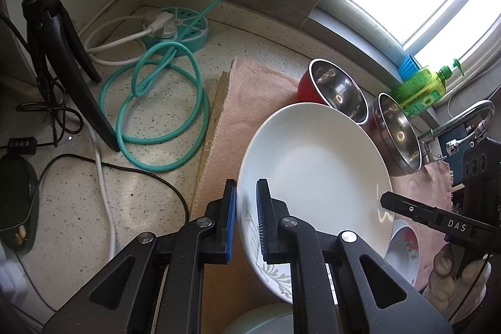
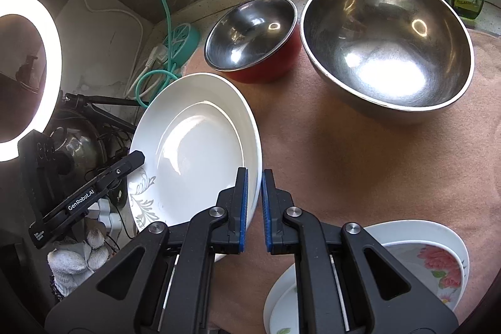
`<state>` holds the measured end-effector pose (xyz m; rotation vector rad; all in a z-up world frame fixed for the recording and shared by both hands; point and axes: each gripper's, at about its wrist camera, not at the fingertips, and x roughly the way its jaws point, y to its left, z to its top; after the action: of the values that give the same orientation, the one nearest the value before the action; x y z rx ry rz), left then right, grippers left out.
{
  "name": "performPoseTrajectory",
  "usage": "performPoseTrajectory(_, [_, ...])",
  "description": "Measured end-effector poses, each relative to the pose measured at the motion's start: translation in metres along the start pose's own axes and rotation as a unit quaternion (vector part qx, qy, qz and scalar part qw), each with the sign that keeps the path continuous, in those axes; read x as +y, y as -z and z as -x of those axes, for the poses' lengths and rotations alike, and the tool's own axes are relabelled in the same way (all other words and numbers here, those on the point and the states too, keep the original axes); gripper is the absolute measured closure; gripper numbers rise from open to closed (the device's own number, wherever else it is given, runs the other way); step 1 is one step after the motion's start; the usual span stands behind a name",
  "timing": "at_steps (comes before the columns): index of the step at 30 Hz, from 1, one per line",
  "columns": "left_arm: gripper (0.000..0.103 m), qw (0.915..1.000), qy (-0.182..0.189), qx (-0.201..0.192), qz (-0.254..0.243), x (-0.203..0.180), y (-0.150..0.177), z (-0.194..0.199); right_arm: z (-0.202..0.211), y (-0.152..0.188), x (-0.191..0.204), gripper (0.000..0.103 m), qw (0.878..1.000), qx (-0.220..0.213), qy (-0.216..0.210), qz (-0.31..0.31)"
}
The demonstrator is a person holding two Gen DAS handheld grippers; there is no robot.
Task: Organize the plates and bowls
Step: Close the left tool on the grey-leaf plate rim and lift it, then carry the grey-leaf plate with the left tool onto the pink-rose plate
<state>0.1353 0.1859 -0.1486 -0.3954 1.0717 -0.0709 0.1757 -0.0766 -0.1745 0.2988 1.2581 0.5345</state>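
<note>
Two grippers, left [image 1: 245, 218] and right [image 2: 255, 208], are clamped on opposite rims of the white plate [image 1: 313, 171], held tilted above the pink cloth [image 2: 360, 177] beside the steel bowls [image 2: 388, 46]. Both grips should be kept level so it is not twisted

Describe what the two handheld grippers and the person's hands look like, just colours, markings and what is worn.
Both grippers, left gripper and right gripper, are matte black plastic linkages with silver pivot pins and ridged blue pads. White lettering reads "GenRobot.AI" on the left finger and "DAS" on the right. Both hands wear white knitted work gloves. No sleeves show.
</note>
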Motion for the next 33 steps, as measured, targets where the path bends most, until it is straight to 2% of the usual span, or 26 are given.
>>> performPoseTrajectory(18, [0.092, 0.9992, 0.02, -0.027, -0.023, -0.058, 0.027, 0.037, 0.066, 0.027, -0.025, 0.094, 1.0, -0.026, -0.005, 0.011])
performPoseTrajectory(33, [0.092, 0.9989, 0.037, -0.011, -0.026, -0.104, 0.077, 0.034, 0.101, 0.064, -0.07, 0.094, 1.0, -0.015, 0.011, 0.008])
